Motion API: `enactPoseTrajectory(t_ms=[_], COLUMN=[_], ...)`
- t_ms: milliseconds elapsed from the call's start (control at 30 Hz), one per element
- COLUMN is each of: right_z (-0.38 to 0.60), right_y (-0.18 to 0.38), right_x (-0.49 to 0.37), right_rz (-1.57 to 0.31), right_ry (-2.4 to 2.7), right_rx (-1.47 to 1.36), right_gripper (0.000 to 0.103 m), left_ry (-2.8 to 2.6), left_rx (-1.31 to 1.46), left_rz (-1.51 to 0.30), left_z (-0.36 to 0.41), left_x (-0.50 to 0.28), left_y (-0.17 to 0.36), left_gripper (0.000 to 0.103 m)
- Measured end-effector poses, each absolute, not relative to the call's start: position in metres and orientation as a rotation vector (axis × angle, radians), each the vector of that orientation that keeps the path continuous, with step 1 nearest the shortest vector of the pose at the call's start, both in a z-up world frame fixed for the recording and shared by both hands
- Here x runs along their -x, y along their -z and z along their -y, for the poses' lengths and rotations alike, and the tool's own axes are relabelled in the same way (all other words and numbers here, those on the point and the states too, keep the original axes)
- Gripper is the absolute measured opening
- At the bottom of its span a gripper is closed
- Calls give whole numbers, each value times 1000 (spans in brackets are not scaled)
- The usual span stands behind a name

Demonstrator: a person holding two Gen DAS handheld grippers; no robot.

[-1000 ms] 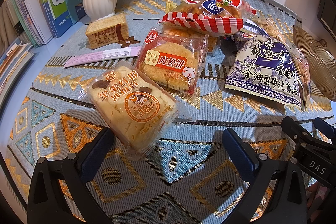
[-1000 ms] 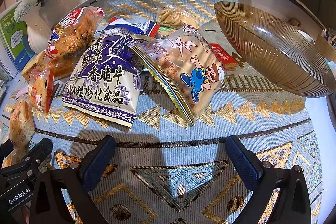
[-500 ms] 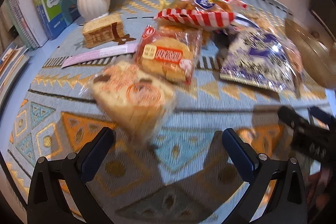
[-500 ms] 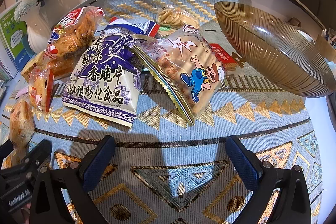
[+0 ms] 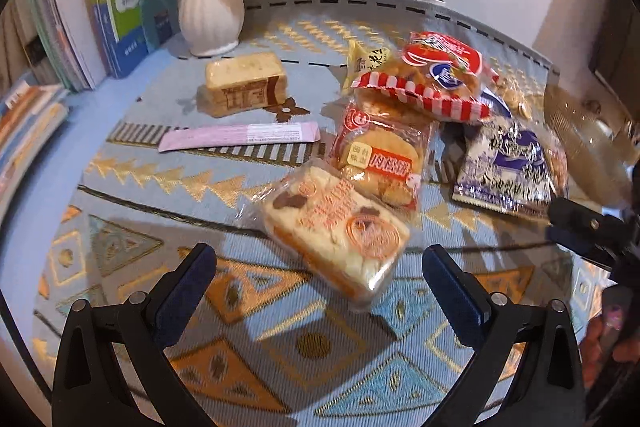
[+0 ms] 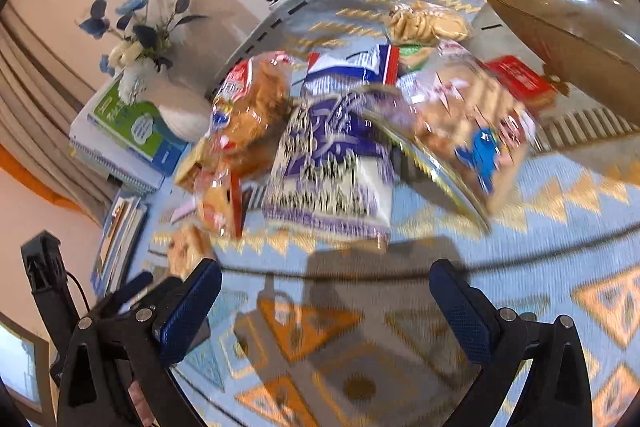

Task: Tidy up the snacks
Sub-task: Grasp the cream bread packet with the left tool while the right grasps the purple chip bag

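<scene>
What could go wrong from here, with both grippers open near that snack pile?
1. The left gripper is open around the near end of the soft bread pack; closing hard could squash it.
2. The bread pack's far end touches the round pastry pack, so lifting could drag that one along.
3. The right wrist view is motion-blurred; the right gripper swinging fast near the purple chip bag and glass bowl could knock them.

The table (image 5: 120, 219) is wearing a pale blue cloth woven with gold and orange triangles and diamonds. A red-and-white striped bag (image 5: 424, 83) is showing beside a purple-and-white packet (image 5: 508, 167). The vase (image 5: 210, 3) is glowing white with ribs. The bowl (image 6: 560, 11) is looking amber, possibly ribbed, though blurred. A pink wrapper (image 5: 240, 141) is lying pale.
</scene>
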State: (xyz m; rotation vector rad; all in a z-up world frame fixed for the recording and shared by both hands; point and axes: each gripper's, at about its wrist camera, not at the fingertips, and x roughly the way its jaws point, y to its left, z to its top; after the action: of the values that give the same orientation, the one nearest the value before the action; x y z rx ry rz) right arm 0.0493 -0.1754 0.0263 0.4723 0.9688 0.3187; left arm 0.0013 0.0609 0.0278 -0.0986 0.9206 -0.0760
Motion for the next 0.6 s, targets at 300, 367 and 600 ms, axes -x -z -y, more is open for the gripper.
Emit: enactPoseTrajectory(t_ms=[300,367,600], right_z=[167,166,172], right_y=[-25,-25,-41], right_x=[-102,-104,-89], right_rz=[-905,-893,-828], right_ry=[-280,-323,-374], right_rx=[-464,-469,-500], right_gripper=[59,41,37], left_ry=[63,55,14], left_rx=[139,155,171], left_rz=[-894,-883,-814], left_z=[-55,-59,-70], left_x=[-24,-20,-2], left_y=[-5,-5,-24], left_gripper=[78,77,77])
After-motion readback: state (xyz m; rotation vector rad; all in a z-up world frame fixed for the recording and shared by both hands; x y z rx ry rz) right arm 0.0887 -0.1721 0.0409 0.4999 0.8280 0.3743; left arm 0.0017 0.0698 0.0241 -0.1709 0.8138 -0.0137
